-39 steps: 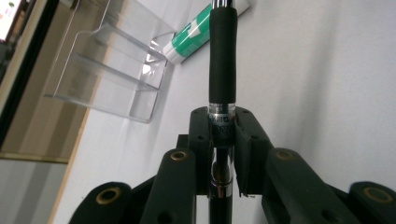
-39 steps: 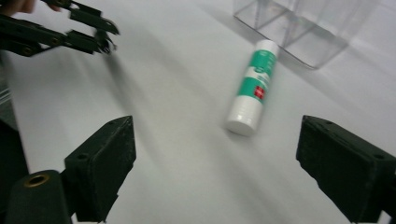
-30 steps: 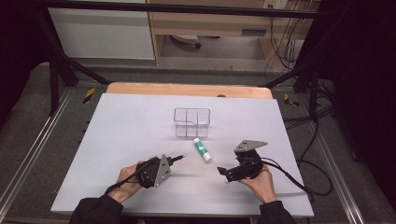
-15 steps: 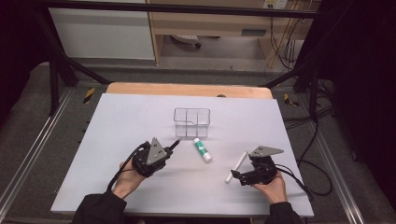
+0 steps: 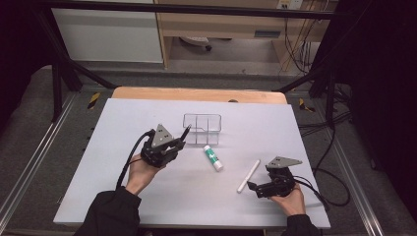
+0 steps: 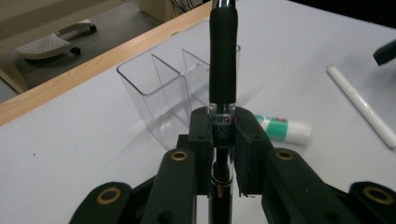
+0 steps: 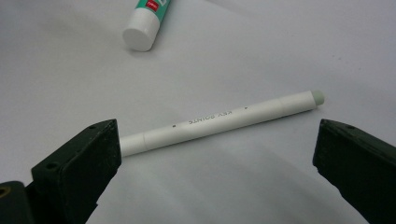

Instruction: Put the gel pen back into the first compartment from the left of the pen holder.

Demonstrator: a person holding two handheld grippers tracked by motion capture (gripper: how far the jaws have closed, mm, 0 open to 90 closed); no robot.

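Observation:
My left gripper (image 5: 176, 144) is shut on a black pen (image 5: 185, 132), lifted off the table, with the pen's end pointing at the clear divided organizer (image 5: 202, 129). Seen from the left gripper view, the pen (image 6: 222, 60) stands up between the pads of that gripper (image 6: 223, 127), right in front of the organizer (image 6: 163, 88). My right gripper (image 5: 254, 189) is open near the front right, just behind a white pen (image 5: 249, 175) lying flat. In the right gripper view, that white pen (image 7: 219, 121) lies crosswise ahead of the wide jaws of the gripper (image 7: 217, 149), untouched.
A green and white glue stick (image 5: 213, 158) lies on the white table top (image 5: 123, 196) between the two hands, also in the left gripper view as the glue stick (image 6: 285, 128) and the right gripper view as the glue stick (image 7: 144, 23). A wooden edge (image 5: 196, 94) borders the far side.
My left gripper rose and moved toward the organizer with the black pen. The right gripper drew back to the right, and the white pen now lies on the table before it.

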